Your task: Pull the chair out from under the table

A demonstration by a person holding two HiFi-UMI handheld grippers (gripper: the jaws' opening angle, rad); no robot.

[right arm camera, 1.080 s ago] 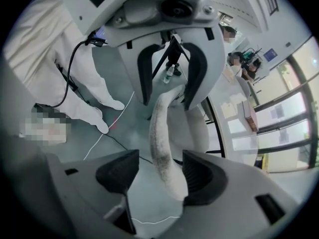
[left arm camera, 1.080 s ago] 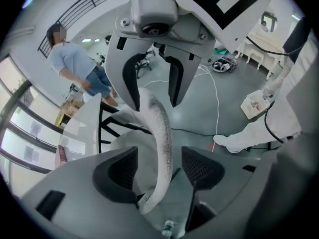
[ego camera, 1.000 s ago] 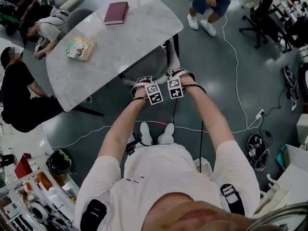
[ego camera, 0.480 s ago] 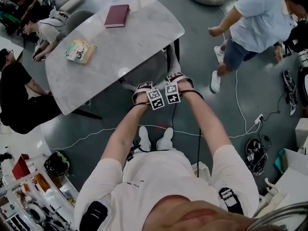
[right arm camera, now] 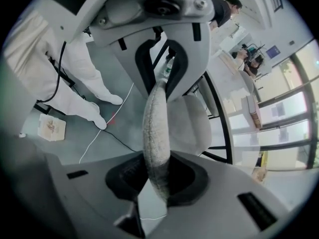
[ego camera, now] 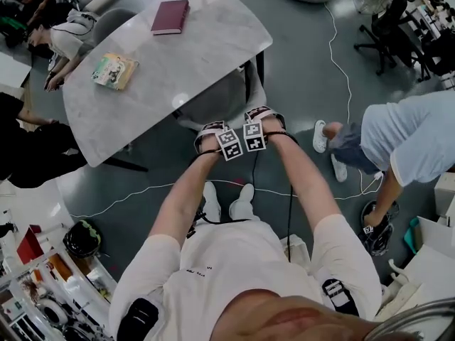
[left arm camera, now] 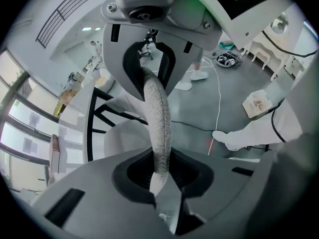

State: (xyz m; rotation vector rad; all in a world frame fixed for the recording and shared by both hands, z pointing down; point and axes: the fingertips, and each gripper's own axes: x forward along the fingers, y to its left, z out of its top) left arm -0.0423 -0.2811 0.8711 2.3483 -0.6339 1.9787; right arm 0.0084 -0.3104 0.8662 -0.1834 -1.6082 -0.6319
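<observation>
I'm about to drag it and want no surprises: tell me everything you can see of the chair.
The chair is upholstered in light grey, textured fabric, with a stitched seam running along the backrest's thin top edge. It stands upright, seat tucked under the pale marble-look table, back toward the person. The left gripper and right gripper sit side by side on that edge. Both have just been closing their jaws, which now clamp the fabric.
</observation>
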